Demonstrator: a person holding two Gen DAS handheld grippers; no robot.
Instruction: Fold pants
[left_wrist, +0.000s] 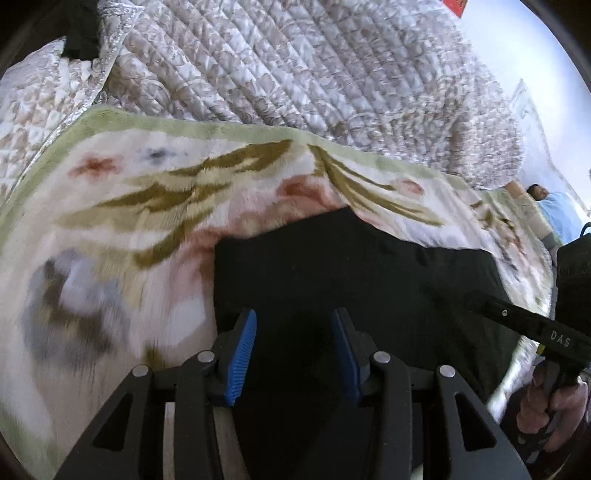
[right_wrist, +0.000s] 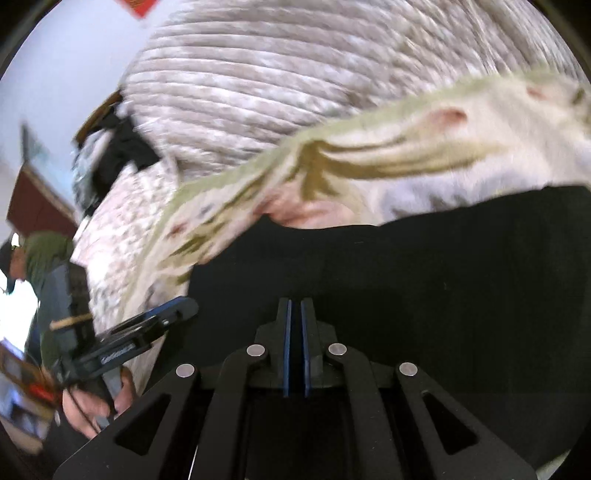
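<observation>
Left wrist: tongs (left_wrist: 293, 354) (parted) over black pants (left_wrist: 369, 266).

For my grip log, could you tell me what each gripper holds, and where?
Left gripper is open over the pants, holding nothing. Right gripper is shut; cloth between its pads cannot be told.

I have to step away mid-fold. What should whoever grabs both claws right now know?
Left claw: open, over the black pants, holding nothing.
Right claw: pads nearly together; whether cloth is pinched cannot be told.
The pants lie on the flowered blanket, with the quilt beyond it.
Done: the pants show straight edges, so they seem spread or partly folded.
Left: grip an edge, fold over, smooth flat.
</observation>
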